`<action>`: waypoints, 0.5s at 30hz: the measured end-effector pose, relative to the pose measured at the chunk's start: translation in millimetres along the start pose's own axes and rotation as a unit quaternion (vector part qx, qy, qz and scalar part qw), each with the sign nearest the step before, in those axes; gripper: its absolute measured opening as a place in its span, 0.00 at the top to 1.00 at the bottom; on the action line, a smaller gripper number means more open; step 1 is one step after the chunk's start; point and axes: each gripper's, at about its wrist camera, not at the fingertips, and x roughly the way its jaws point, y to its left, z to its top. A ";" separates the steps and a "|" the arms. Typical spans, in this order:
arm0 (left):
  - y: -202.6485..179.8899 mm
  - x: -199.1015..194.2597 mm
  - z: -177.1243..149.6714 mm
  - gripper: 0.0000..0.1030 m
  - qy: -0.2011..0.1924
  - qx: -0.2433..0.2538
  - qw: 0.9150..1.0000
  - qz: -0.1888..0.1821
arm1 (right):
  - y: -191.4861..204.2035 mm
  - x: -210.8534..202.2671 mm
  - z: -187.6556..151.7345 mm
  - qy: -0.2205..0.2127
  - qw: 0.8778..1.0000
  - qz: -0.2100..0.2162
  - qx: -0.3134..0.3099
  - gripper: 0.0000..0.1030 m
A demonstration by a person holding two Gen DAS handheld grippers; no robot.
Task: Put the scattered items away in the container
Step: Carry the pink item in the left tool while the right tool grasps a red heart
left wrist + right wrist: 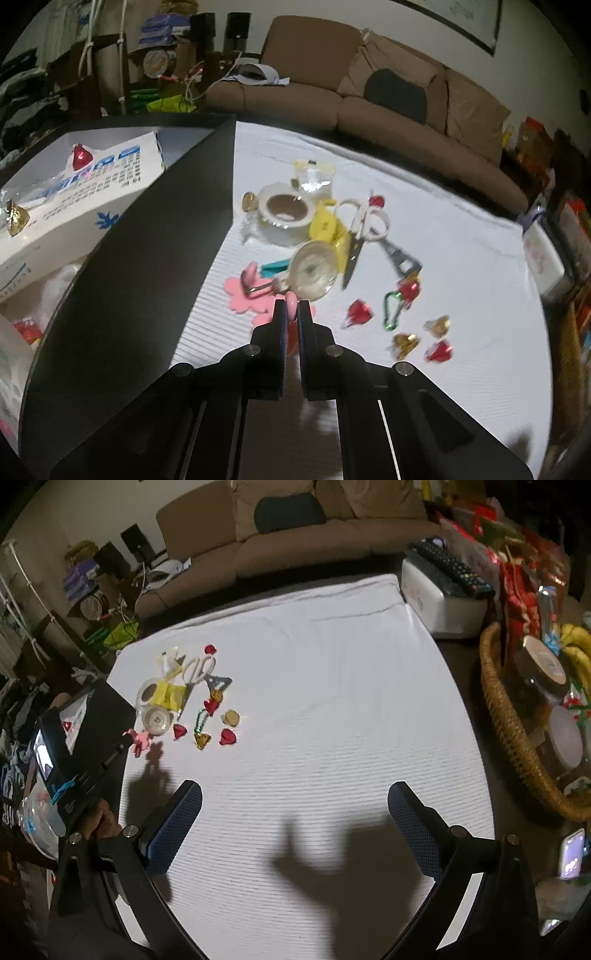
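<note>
My left gripper point(291, 308) is shut on the pink handle of an eyelash curler point(255, 282), lying over a pink flower cutout point(240, 295) just right of the black box point(155, 258). Past it lie a clear round case point(314, 269), a tape roll point(286, 214), white scissors point(360, 229), a green carabiner point(393, 306) and several red and gold wrapped candies point(358, 312). The box holds a white carton point(74, 192) and candies. My right gripper point(295, 823) is open and empty above the bare white cloth; the pile point(184, 701) lies far left of it.
A wicker basket point(506, 723) with bananas and jars stands at the table's right edge. A white box point(439, 598) with a remote on it sits at the back right. A brown sofa point(369, 103) runs behind the table.
</note>
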 end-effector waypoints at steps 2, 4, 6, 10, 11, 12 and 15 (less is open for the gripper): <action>1.6 2.6 0.3 0.96 -0.003 0.003 1.000 -0.012 | -3.4 0.5 0.6 0.001 1.000 -0.002 0.007 0.02; -0.6 1.7 1.9 0.96 -0.003 0.006 1.000 -0.019 | -4.5 -0.6 2.9 -0.003 1.000 -0.001 0.011 0.02; 1.7 -12.9 9.9 0.96 -0.009 0.003 0.999 -0.032 | -3.6 1.2 6.3 -0.004 1.000 0.001 0.014 0.02; 5.9 -58.3 31.5 0.96 -0.040 -0.034 0.997 -0.055 | 3.3 16.8 17.0 0.001 0.999 0.022 0.024 0.02; 8.3 -75.6 37.8 0.96 -0.053 -0.045 0.996 -0.061 | 7.1 23.3 20.1 0.001 0.999 0.032 0.025 0.03; 10.4 -91.5 42.6 0.96 -0.065 -0.054 0.994 -0.063 | 12.2 31.1 23.2 -0.003 0.999 0.044 0.025 0.07; 16.5 -144.0 50.8 0.96 -0.102 -0.072 0.992 -0.035 | 28.9 61.8 25.1 -0.008 0.995 0.100 0.030 0.25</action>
